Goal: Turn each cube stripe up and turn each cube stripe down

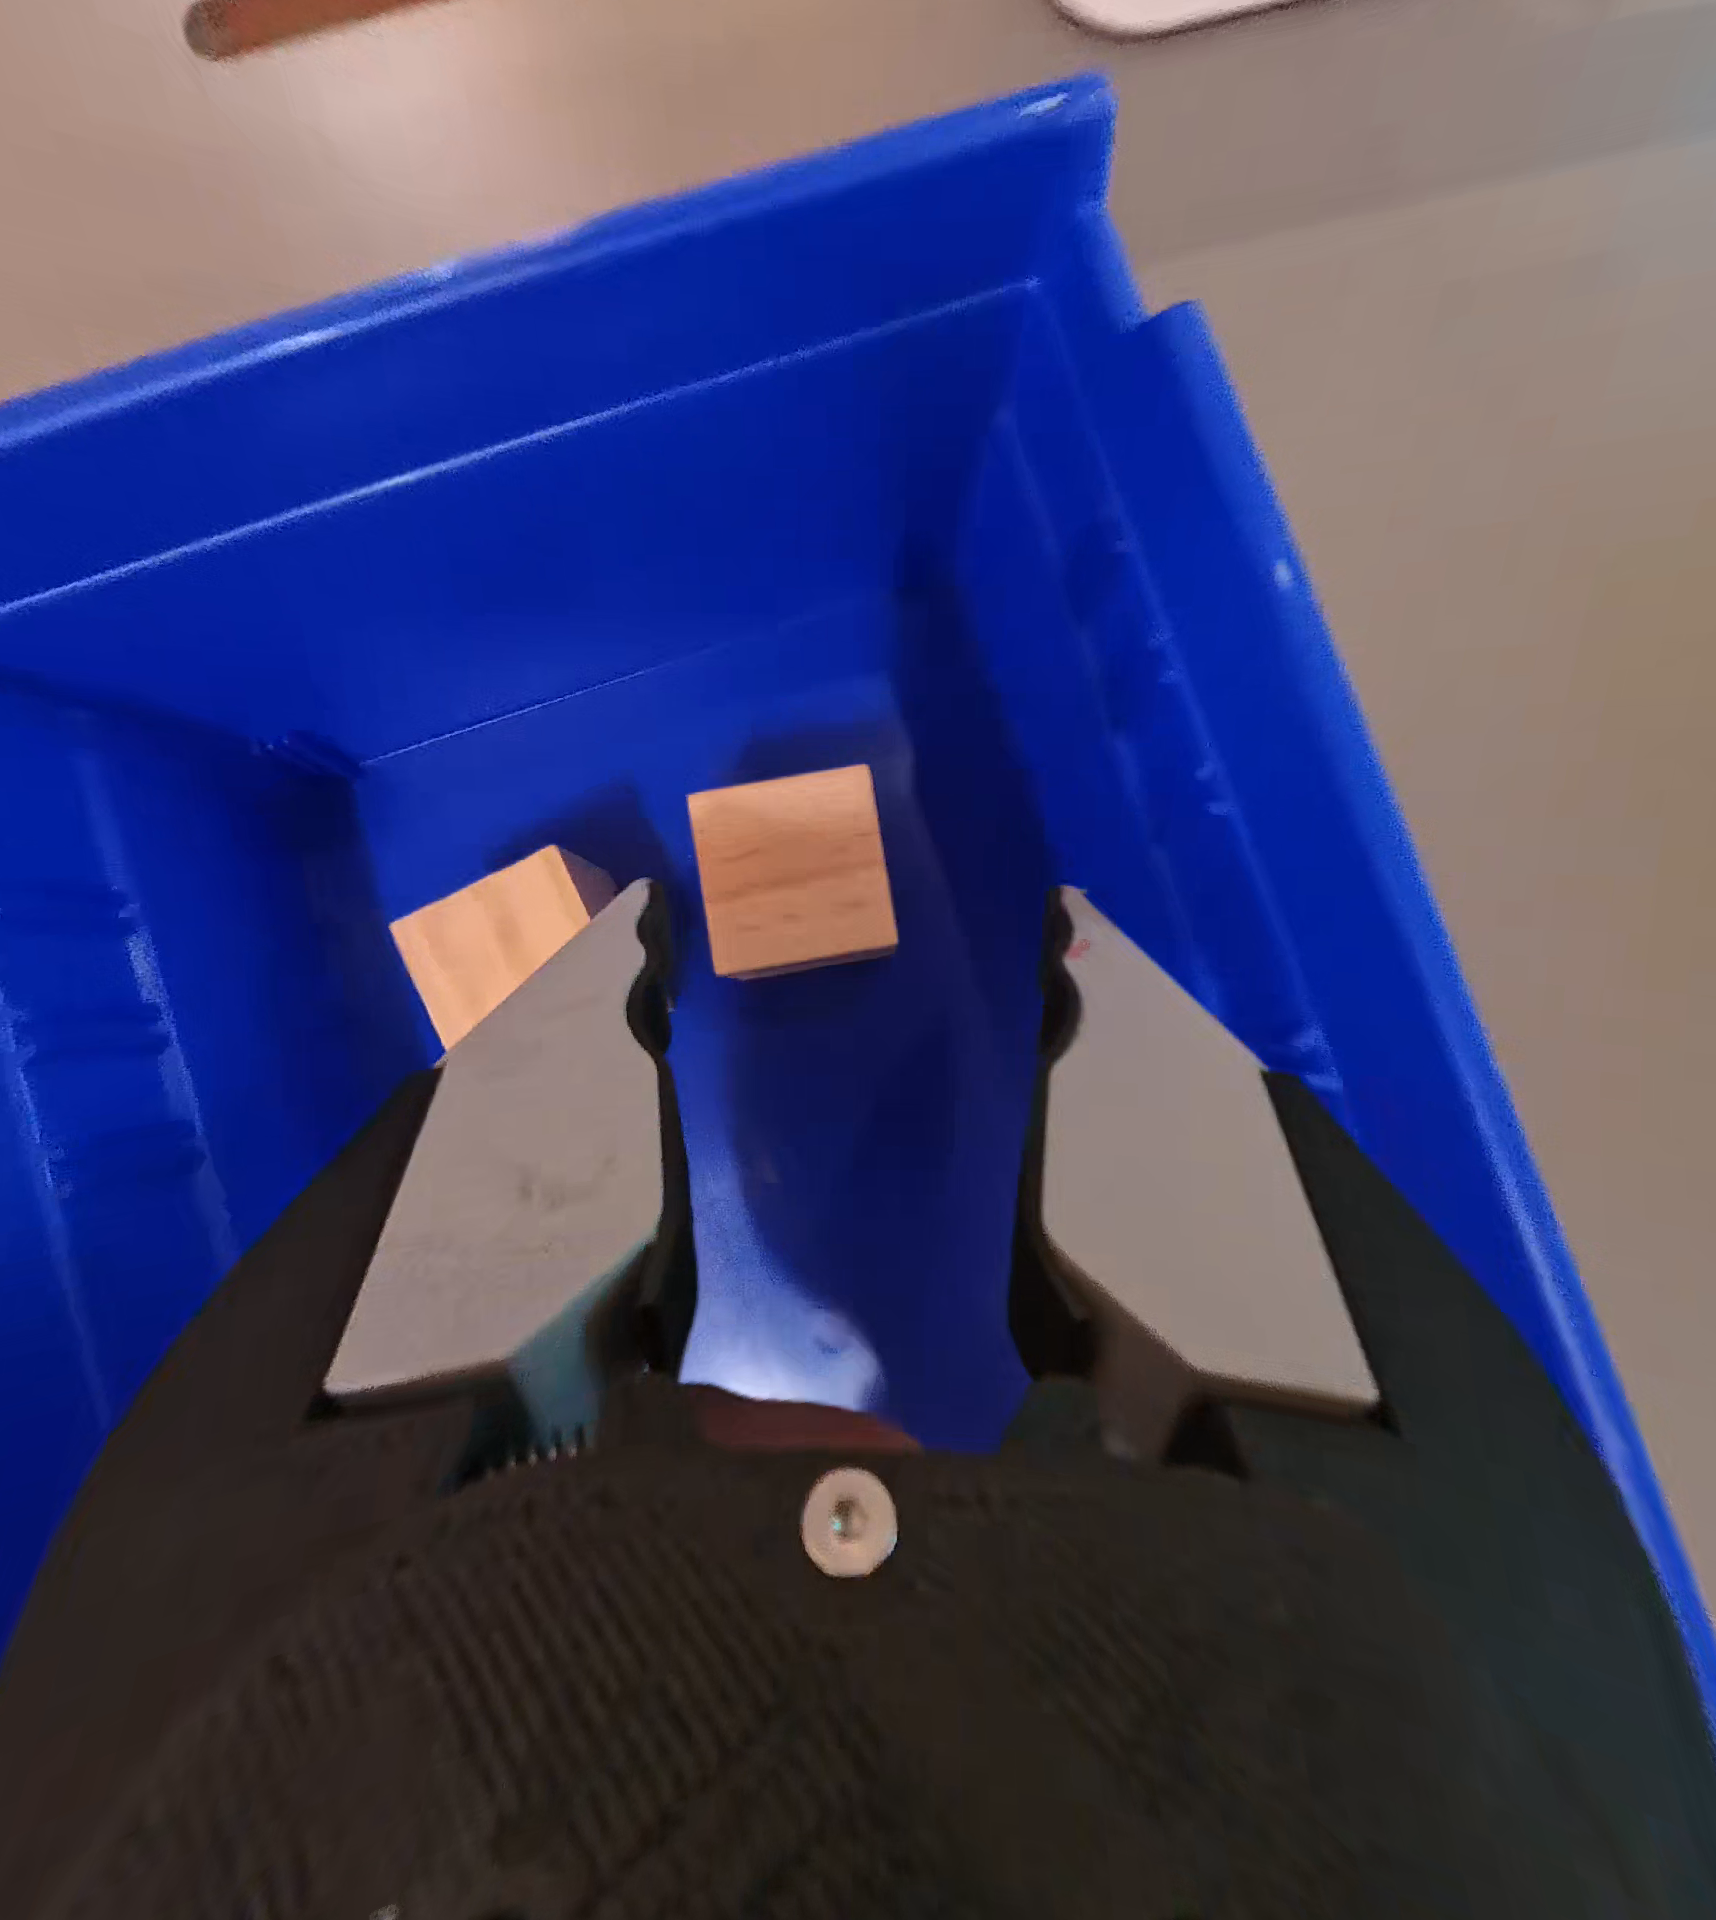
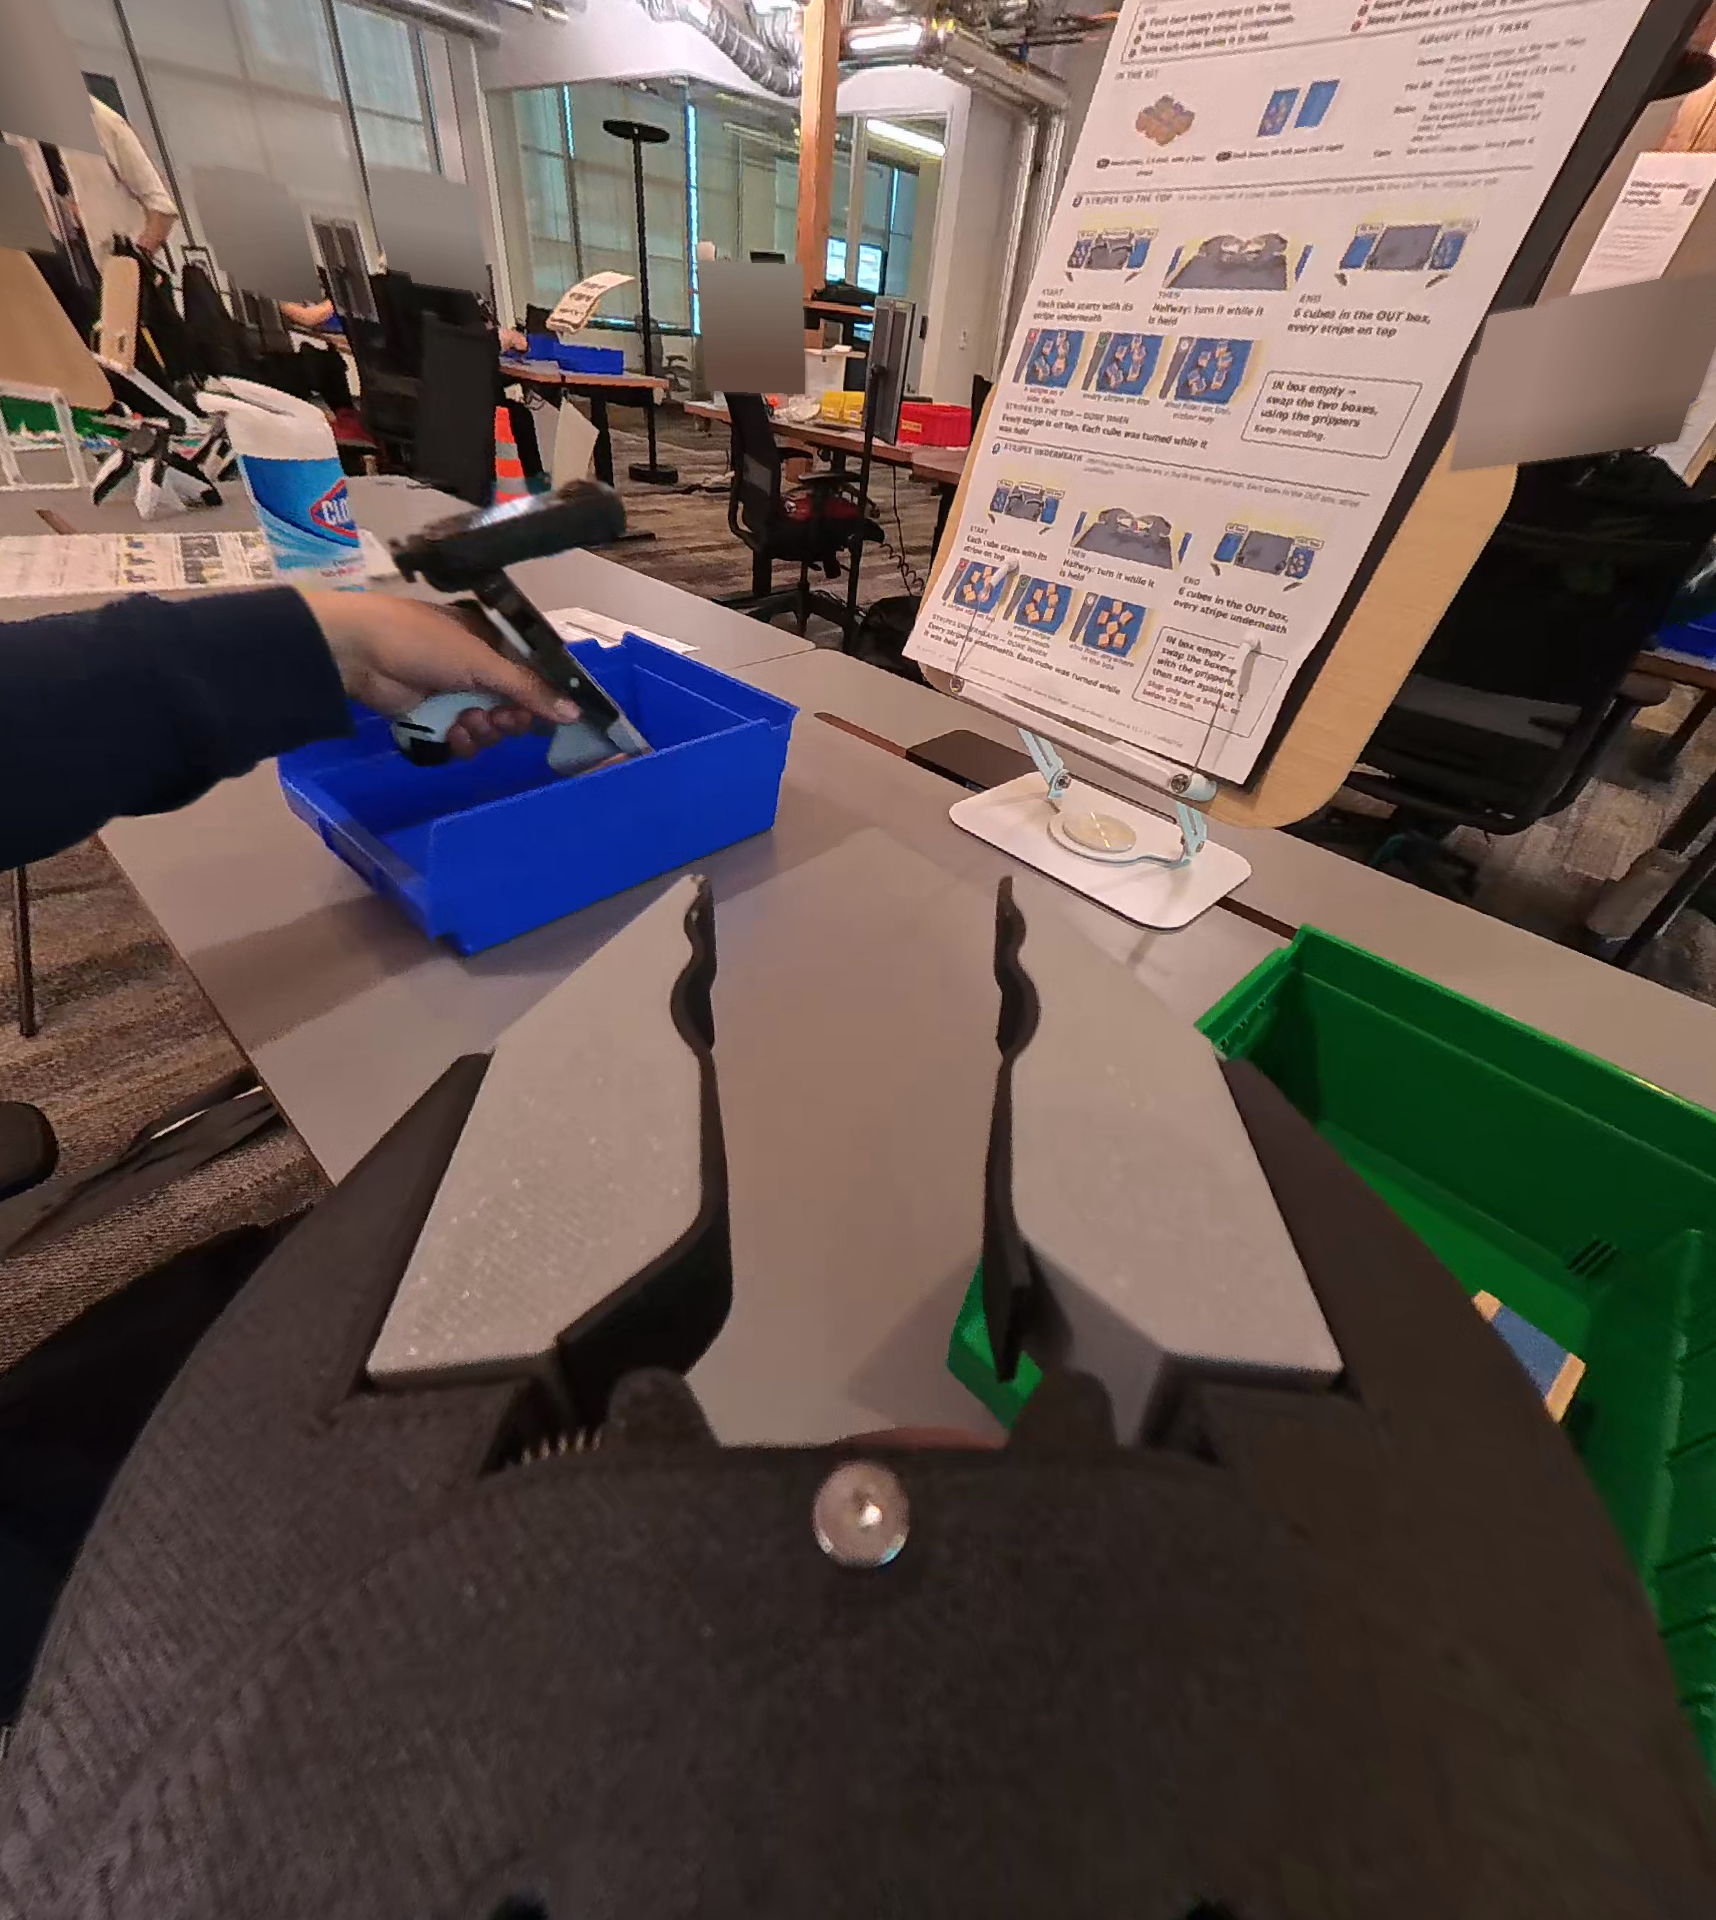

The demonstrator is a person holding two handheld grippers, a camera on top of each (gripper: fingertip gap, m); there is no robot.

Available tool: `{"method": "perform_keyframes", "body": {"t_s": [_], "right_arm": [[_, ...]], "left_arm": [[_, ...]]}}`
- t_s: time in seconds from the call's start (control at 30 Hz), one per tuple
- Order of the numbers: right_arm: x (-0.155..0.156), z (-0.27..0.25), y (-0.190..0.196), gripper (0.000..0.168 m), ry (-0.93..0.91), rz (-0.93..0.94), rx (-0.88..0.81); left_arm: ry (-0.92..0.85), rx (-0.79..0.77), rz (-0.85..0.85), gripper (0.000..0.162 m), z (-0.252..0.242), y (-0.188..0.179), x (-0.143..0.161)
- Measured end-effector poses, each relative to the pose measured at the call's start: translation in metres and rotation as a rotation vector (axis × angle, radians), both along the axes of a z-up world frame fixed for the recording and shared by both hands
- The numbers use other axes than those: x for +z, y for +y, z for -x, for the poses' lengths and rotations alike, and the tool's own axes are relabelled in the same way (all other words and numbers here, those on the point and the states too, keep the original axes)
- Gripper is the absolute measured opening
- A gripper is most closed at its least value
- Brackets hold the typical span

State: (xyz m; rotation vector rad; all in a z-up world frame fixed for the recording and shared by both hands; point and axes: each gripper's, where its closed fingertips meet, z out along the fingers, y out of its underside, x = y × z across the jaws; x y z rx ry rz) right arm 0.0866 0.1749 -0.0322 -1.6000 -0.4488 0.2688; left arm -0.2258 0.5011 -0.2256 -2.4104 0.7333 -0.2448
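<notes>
Two wooden cubes lie on the floor of the blue bin (image 1: 625, 499), and the left gripper (image 1: 854, 904) reaches down into it with its jaws spread wide and holding nothing. In the left wrist view, the nearer cube (image 1: 792, 871) sits just beyond the fingertips at about 12 o'clock, slightly toward the left finger, squarely inside the gap's line, so a short push forward would likely bring it between the jaws. Its top face shows plain wood grain; I cannot tell where its stripe lies. The second cube (image 1: 490, 935) rests at about 10 o'clock, partly hidden behind the left finger and apparently touching or just beside it, so it may get nudged on the way in. The bin's right wall stands near the right finger at 2 o'clock and leaves little room there. In the right wrist view, the right gripper (image 2: 854, 904) hovers over the grey bench (image 2: 833, 1039), jaws likewise parted and empty, well apart from the cubes. A green bin (image 2: 1519, 1143) sits at 3 o'clock, and an instruction board on a stand (image 2: 1249, 364) rises at 1 o'clock.
</notes>
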Motion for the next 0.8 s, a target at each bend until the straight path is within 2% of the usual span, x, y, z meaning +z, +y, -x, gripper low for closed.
{"method": "perform_keyframes", "body": {"t_s": [0.27, 0.33, 0.47, 0.57, 0.67, 0.8], "right_arm": [[-0.010, 0.001, 0.011, 0.051, -0.020, 0.026, 0.007], [-0.013, 0.001, 0.013, 0.051, -0.038, 0.035, -0.004], [-0.015, 0.005, 0.012, 0.051, -0.068, 0.032, 0.000], [-0.017, 0.012, 0.011, 0.050, -0.061, 0.038, 0.032], [-0.018, 0.025, 0.010, 0.050, -0.007, 0.055, 0.109], [-0.024, 0.061, 0.005, 0.055, 0.115, 0.130, 0.310]], "left_arm": [[0.176, 0.023, -0.002, 0.058, 0.000, 0.023, -0.030], [0.238, 0.022, -0.004, 0.047, 0.006, 0.025, -0.040], [0.218, 0.006, -0.023, 0.046, 0.008, 0.028, -0.042], [0.118, -0.012, -0.103, 0.046, 0.004, 0.026, -0.018], [-0.096, -0.113, -0.258, 0.046, -0.014, 0.004, 0.034], [-0.407, -0.389, -0.462, 0.046, -0.047, -0.082, 0.111]]}}
